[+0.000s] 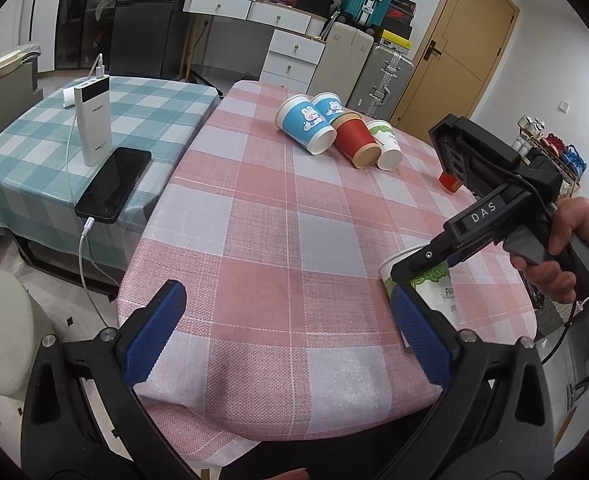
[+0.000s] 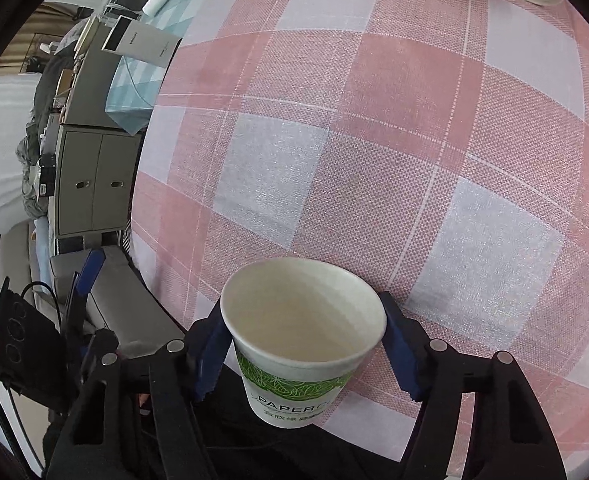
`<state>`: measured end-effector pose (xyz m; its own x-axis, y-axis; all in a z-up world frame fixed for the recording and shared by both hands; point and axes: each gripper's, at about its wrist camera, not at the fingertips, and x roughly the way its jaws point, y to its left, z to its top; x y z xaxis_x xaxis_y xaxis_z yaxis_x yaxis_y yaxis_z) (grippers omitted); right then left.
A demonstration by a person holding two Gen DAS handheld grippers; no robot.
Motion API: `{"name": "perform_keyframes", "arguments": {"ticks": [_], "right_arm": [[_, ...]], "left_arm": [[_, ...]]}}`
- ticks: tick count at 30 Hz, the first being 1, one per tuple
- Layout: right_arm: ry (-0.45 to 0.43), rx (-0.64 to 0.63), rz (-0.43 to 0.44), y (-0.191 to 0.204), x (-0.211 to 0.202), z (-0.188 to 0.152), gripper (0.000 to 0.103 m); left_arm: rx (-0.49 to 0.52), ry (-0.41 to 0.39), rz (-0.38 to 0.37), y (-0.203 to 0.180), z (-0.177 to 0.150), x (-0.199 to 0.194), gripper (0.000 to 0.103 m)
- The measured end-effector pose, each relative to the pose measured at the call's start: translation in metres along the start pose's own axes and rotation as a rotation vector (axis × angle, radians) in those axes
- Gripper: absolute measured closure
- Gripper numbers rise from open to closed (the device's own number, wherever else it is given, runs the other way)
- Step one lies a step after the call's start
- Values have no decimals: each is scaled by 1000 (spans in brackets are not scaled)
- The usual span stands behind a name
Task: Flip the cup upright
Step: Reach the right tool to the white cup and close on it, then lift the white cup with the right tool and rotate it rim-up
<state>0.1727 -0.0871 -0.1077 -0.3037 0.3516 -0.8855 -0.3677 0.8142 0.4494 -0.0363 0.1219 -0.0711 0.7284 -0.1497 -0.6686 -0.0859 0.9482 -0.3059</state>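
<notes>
My right gripper (image 2: 304, 344) is shut on a white paper cup with a green leaf band (image 2: 300, 364). The cup is upright, mouth up, at the near right edge of the pink checked table (image 2: 374, 140). The same cup (image 1: 434, 288) and right gripper (image 1: 398, 276) show in the left wrist view. My left gripper (image 1: 288, 336) is open and empty above the table's near end. Several cups lie on their sides at the far end: two blue rabbit cups (image 1: 304, 124), a red cup (image 1: 356, 142) and a white and green cup (image 1: 386, 144).
A second table with a teal checked cloth (image 1: 34, 152) stands to the left, holding a white power bank (image 1: 93, 120) and a black phone (image 1: 114, 184) on cables. A small red object (image 1: 449, 182) sits at the pink table's right edge. Drawers and suitcases stand behind.
</notes>
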Motion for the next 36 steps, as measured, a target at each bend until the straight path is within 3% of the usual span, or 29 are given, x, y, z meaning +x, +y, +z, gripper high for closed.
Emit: {"name": "perform_keyframes", "arguments": {"ticks": [10, 13, 20, 25, 31, 36], "right_arm": [[-157, 30, 103, -29, -39, -24, 34], [-295, 35, 186, -45, -58, -39, 34], [-585, 61, 248, -89, -89, -78, 34], [-796, 52, 213, -102, -110, -101, 34], [-990, 61, 102, -122, -125, -123, 34], [-1103, 44, -74, -119, -130, -129, 34]], "left_arm": [[4, 11, -1, -18, 10, 12, 1], [18, 6, 5, -29, 16, 17, 1], [63, 3, 2, -69, 39, 37, 1], [72, 34, 8, -95, 54, 62, 1], [110, 69, 14, -131, 66, 93, 1], [89, 81, 32, -150, 77, 119, 1]]}}
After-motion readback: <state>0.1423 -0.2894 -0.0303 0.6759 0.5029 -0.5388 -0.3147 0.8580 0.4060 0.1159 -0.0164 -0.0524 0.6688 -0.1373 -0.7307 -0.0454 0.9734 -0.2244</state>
